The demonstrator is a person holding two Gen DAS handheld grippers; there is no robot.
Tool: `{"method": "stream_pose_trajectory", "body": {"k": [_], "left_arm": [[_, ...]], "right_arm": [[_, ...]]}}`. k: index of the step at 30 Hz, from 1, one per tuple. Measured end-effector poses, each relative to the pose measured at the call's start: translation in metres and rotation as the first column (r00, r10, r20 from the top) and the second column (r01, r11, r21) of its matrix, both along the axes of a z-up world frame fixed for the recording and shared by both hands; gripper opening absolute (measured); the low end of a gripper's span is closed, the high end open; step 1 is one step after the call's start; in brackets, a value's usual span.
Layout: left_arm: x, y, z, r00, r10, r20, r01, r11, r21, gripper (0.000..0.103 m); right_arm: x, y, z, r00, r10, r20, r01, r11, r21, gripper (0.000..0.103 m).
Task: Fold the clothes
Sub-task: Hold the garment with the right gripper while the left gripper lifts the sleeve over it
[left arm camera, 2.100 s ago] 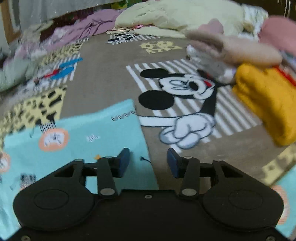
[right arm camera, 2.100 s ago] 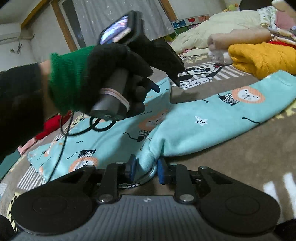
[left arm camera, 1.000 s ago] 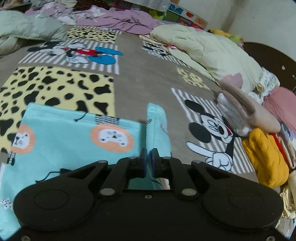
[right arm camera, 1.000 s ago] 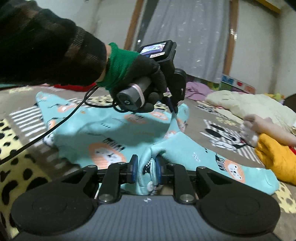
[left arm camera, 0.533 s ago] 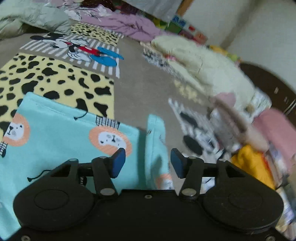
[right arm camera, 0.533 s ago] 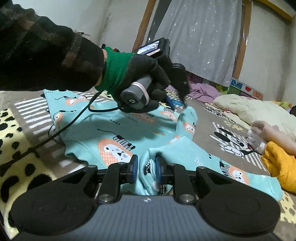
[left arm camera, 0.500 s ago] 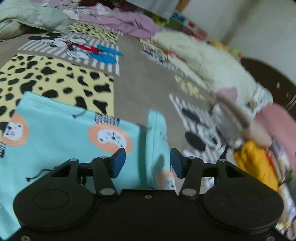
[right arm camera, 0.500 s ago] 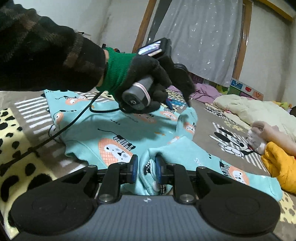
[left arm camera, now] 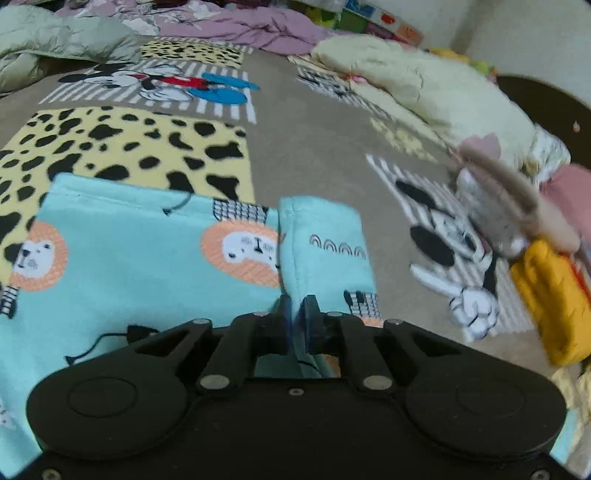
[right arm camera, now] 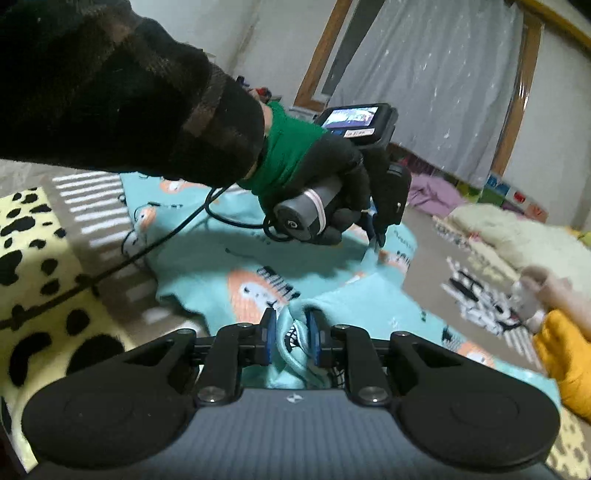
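Observation:
A light blue garment with orange lion prints (left arm camera: 140, 254) lies spread on the patterned bed cover (left arm camera: 295, 122). My left gripper (left arm camera: 295, 315) is shut on a fold of the garment's sleeve (left arm camera: 325, 240), which lies doubled over the body. In the right wrist view the garment (right arm camera: 229, 266) lies ahead, and the left gripper (right arm camera: 375, 240) pinches it at the far edge. My right gripper (right arm camera: 290, 332) is shut on a bunched edge of the same garment near me.
A stack of folded clothes, yellow (left arm camera: 550, 295) below and beige above, sits at the right. A cream quilt (left arm camera: 424, 88), purple bedding (left arm camera: 240, 26) and a grey-green quilt (left arm camera: 55, 44) lie at the back. The left hand's cable (right arm camera: 110, 269) trails over the bed.
My left gripper, open half a second ago, has closed on the sleeve fold. My right gripper has kept its hold and moved closer over the garment.

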State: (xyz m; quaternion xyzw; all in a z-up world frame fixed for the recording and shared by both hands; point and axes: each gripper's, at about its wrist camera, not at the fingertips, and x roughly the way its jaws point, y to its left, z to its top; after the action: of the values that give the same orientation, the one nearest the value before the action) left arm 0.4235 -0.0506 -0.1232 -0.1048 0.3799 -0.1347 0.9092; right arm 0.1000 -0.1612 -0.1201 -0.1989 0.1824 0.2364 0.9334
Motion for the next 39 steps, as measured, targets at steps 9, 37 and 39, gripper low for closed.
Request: {"method": "stream_pose_trajectory", "body": {"k": [9, 37, 39], "left_arm": [[-0.018, 0.009, 0.019, 0.998, 0.012, 0.069, -0.012, 1.000, -0.003, 0.013], [-0.096, -0.151, 0.048, 0.640, -0.768, -0.040, 0.762, 0.627, 0.163, 0.048], [-0.094, -0.171, 0.040, 0.604, -0.795, -0.059, 0.791, 0.590, 0.163, 0.048]], "right_arm": [[0.004, 0.001, -0.001, 1.000, 0.014, -0.020, -0.014, 0.999, 0.037, 0.030], [-0.005, -0.011, 0.009, 0.993, 0.017, -0.117, 0.004, 0.984, 0.178, 0.060], [-0.005, -0.011, 0.008, 0.992, 0.021, -0.121, 0.002, 0.983, 0.182, 0.062]]}}
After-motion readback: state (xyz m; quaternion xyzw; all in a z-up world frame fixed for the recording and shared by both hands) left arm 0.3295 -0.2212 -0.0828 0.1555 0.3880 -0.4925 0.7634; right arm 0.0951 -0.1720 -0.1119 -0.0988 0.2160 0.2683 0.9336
